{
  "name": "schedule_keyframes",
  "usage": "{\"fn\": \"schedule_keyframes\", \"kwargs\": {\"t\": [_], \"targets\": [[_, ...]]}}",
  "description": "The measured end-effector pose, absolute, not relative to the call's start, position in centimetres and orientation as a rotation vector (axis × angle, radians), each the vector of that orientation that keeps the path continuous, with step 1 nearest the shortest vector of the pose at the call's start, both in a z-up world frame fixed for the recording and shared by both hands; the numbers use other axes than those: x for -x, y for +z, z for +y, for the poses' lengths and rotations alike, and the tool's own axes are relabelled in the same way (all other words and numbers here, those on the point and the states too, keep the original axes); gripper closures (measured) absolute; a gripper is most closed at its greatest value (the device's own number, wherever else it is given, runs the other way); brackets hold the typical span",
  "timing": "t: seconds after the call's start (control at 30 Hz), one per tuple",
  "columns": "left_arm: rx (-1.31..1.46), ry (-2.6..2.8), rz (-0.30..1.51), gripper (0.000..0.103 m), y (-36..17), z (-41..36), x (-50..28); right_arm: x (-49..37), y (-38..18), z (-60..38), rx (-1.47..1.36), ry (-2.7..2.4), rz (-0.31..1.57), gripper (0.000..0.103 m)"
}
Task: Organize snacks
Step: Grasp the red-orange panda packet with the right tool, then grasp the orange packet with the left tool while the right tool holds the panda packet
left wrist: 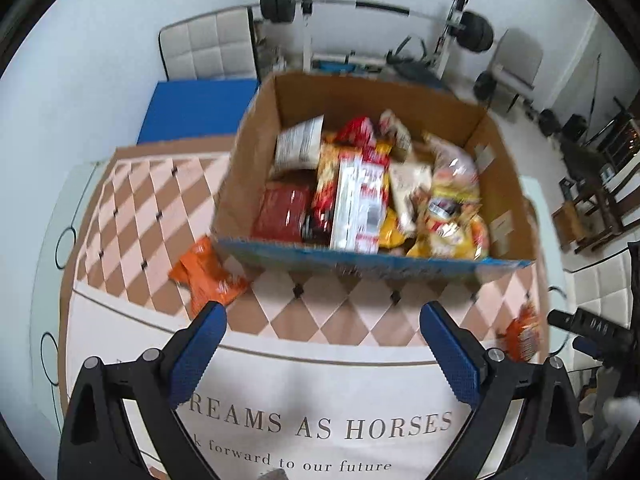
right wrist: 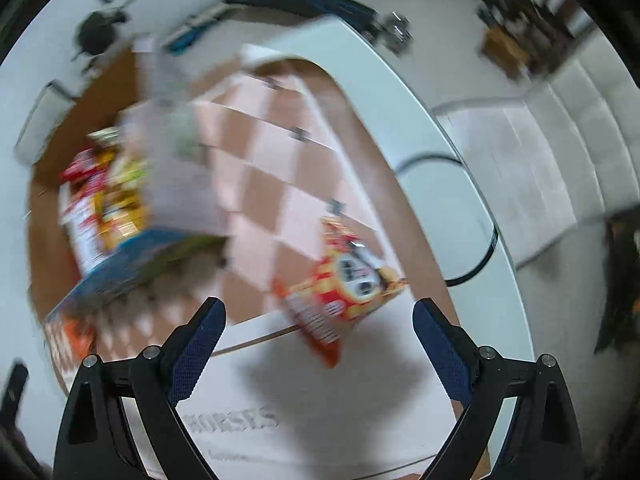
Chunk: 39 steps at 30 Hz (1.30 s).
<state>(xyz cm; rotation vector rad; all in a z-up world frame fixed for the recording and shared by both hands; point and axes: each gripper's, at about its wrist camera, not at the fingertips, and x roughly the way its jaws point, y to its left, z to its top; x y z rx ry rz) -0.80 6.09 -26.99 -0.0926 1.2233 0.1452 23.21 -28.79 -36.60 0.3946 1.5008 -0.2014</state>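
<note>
An open cardboard box stands on the table and holds several snack packs, among them a red pack and yellow bags. An orange snack bag lies on the cloth left of the box, just beyond my left gripper, which is open and empty. Another orange-red snack bag lies at the right; it shows in the right wrist view just ahead of my right gripper, open and empty. The box appears blurred at the left there.
A checkered tablecloth with printed words covers the white table. The right gripper's body shows at the left view's right edge. A padded chair, a blue mat and a barbell rack stand behind the table.
</note>
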Motion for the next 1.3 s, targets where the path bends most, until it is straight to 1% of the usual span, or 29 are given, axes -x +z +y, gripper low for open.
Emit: {"fn": "schedule_keyframes", "kwargs": {"t": [0.13, 0.23, 0.27, 0.3, 0.33, 0.37, 0.47, 0.6, 0.77, 0.87, 0.97, 1.1, 1.3], "targets": [[0.110, 0.165, 1.278, 0.004, -29.5, 5.9, 0.6, -23.4, -41.7, -31.3, -0.583, -0.256, 1.607, 0.006], [0.128, 0.179, 1.298, 0.004, -30.3, 6.2, 0.5, -23.1, -44.3, -31.8, -0.698, -0.297, 1.650, 0.007], [0.135, 0.183, 1.304, 0.004, -30.6, 6.4, 0.5, -22.9, -44.9, -31.8, -0.722, -0.307, 1.652, 0.010], [0.140, 0.186, 1.308, 0.004, -30.7, 6.5, 0.5, -22.9, -45.4, -31.8, -0.744, -0.309, 1.649, 0.016], [0.142, 0.193, 1.312, 0.004, -30.9, 6.7, 0.5, -22.8, -45.8, -31.7, -0.760, -0.311, 1.641, 0.026], [0.143, 0.202, 1.314, 0.004, -31.0, 7.1, 0.6, -22.7, -45.6, -31.5, -0.739, -0.333, 1.625, 0.041], [0.159, 0.229, 1.315, 0.004, -31.2, 8.6, 0.8, -23.0, -44.8, -29.9, -0.697, -0.285, 1.592, 0.050], [0.226, 0.302, 1.340, 0.004, -31.9, 12.1, 1.4, -22.8, -43.4, -25.7, -0.601, -0.155, 1.581, 0.052], [0.384, 0.430, 1.389, 0.004, -33.5, 19.2, 2.2, -21.8, -42.0, -18.1, -0.510, 0.018, 1.582, 0.053], [0.533, 0.468, 1.403, 0.004, -34.7, 23.4, 2.3, -22.0, -42.1, -14.4, -0.481, 0.079, 1.592, 0.053], [0.615, 0.489, 1.399, 0.004, -35.8, 25.6, 1.7, -22.1, -42.5, -11.6, -0.442, 0.113, 1.602, 0.053], [0.659, 0.484, 1.425, 0.004, -38.0, 26.3, 0.3, -22.8, -41.8, -9.2, -0.401, 0.131, 1.602, 0.053], [0.555, 0.457, 1.494, 0.004, -41.1, 25.0, -2.3, -23.5, -41.2, -7.6, -0.336, 0.130, 1.600, 0.053]]}}
